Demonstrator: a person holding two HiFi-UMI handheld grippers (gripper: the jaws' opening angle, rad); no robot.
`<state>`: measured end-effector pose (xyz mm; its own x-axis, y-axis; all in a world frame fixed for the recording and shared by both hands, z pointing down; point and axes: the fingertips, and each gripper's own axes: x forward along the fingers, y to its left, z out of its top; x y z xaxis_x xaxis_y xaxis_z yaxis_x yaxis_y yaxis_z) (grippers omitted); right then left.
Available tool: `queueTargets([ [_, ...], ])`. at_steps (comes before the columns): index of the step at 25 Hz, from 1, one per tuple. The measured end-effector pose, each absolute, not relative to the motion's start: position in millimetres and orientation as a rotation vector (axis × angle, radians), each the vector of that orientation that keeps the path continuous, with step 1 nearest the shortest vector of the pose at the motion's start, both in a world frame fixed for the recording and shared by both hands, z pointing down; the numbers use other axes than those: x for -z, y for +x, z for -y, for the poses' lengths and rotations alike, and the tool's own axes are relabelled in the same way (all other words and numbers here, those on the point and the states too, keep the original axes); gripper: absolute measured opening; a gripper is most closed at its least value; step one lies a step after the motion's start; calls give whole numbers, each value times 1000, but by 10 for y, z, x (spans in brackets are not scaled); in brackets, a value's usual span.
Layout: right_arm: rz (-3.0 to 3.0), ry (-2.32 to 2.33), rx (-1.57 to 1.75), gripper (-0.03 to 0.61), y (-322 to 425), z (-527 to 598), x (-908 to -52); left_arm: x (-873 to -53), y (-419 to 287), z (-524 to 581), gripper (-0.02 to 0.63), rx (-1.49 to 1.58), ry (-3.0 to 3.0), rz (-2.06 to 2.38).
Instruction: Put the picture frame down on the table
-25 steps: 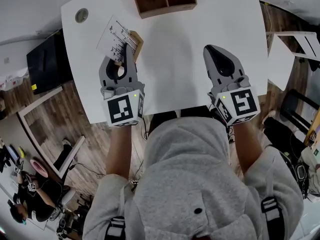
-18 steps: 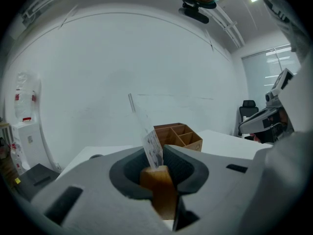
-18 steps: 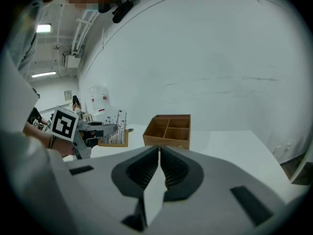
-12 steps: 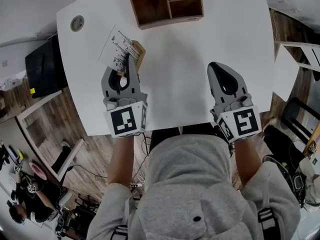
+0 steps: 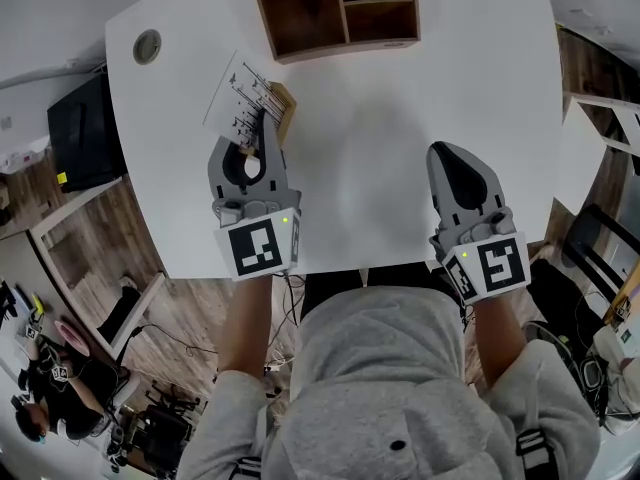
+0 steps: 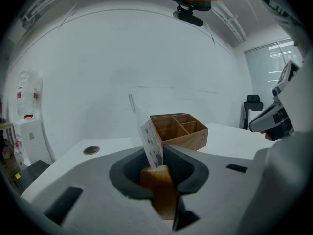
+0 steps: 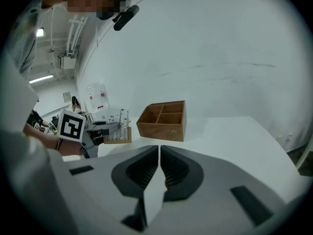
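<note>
Lowering the picture frame (image 5: 243, 96), wooden base clenched in the fingers of my left gripper (image 5: 266, 133), I have brought it closer to the surface (image 5: 390, 128), seemingly not yet resting; right gripper (image 5: 450, 154) clenched, empty.

Office-like room — white desk (image 5: 380, 138), wooden organizer (image 5: 335, 8), office chair (image 6: 252, 106), cable grommet (image 5: 147, 45).

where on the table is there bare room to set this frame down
Widest bare patch: mid table, bordered by the wooden organizer at the far edge, the left gripper holding the picture frame, and the empty right gripper. Also bare: from the right gripper to the table's right edge. Tightest: the left strip by the grommet hole.
</note>
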<state>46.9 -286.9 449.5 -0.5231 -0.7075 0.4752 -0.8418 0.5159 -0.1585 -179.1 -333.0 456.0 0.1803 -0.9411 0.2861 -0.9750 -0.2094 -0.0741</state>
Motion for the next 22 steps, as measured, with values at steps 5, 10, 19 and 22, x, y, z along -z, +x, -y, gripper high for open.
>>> queueTargets([
  [5, 2408, 1260, -561, 32, 438, 2839, -4583, -4625, -1795, 3334, 83, -412, 2299, 1907],
  [10, 2412, 1254, -573, 31, 392, 2854, -4602, -4632, -1777, 3386, 83, -378, 2286, 1919],
  [19, 2430, 1223, -581, 31, 266, 2833, -4626, -4717, -1727, 3324, 83, -416, 2281, 1906],
  [22, 2438, 1221, -582, 31, 225, 2843, -4628, -4775, -1725, 3306, 83, -451, 2283, 1885],
])
